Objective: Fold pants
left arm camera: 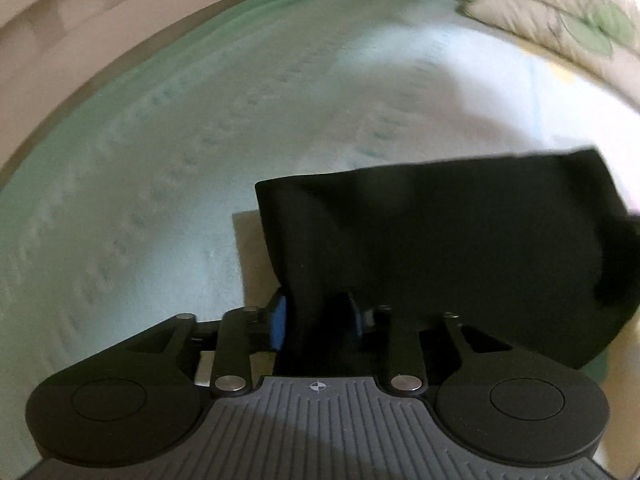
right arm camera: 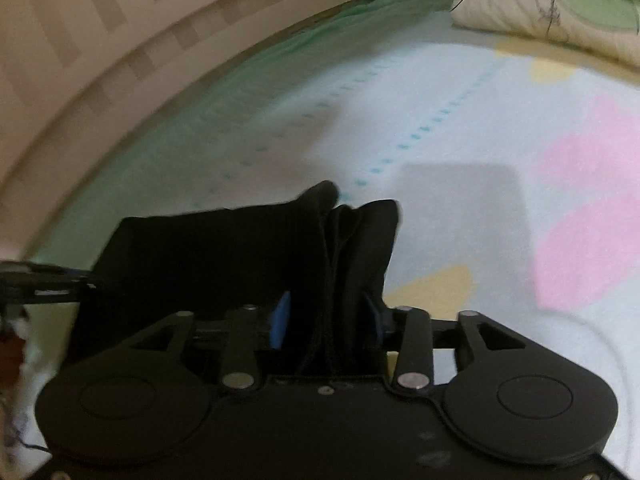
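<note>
Black pants [left arm camera: 460,240] hang in a broad panel just ahead of my left gripper [left arm camera: 316,322]. A narrow strip of the cloth runs between its blue pads [left arm camera: 278,324], close to the left one and with a dark gap toward the other. The jaws stand apart, open around the cloth. In the right wrist view a thick bunched edge of the pants [right arm camera: 208,248] sits between the blue pads of my right gripper [right arm camera: 326,320], whose jaws are also wide and open. The cloth casts a grey shadow on the sheet [right arm camera: 460,200].
A pale bed sheet [left arm camera: 160,200] with green, pink and yellow patches [right arm camera: 580,220] spreads under both grippers. A beige slatted bed frame [right arm camera: 80,40] curves along the far left. Leaf-print pillows [right arm camera: 540,12] are stacked at the far right.
</note>
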`<state>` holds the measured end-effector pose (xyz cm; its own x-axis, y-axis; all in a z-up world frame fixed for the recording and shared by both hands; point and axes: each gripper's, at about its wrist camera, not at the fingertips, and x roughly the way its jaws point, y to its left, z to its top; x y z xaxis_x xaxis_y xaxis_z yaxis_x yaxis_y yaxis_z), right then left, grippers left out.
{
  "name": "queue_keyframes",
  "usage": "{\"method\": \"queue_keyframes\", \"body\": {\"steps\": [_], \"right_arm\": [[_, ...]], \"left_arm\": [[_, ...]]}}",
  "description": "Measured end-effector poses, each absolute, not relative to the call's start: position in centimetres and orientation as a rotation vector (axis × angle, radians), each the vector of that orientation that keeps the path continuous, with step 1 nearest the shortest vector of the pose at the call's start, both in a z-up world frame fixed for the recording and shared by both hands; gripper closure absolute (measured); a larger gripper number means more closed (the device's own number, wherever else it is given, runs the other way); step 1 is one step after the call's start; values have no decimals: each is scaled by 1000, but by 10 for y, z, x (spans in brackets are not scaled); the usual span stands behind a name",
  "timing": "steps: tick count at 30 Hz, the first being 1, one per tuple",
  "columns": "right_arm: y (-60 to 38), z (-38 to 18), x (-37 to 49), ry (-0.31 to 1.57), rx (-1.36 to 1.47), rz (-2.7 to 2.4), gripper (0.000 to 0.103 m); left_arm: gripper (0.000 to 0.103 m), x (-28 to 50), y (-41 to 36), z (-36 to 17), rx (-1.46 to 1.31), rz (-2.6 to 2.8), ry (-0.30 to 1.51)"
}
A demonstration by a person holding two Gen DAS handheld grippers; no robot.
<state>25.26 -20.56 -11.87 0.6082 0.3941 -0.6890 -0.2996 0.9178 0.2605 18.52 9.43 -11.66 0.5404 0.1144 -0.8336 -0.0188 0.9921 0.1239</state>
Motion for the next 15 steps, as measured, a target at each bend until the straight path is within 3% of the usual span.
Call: {"method": "queue_keyframes", "body": {"steps": [7,15], "right_arm": [[-215,-108,231,761,171,274,53],[-171,-64,182,520,-41,352,51]], "left_arm": [[70,163,91,-92,156,152,890],[70,137,76,-85,158,103,831]]}}
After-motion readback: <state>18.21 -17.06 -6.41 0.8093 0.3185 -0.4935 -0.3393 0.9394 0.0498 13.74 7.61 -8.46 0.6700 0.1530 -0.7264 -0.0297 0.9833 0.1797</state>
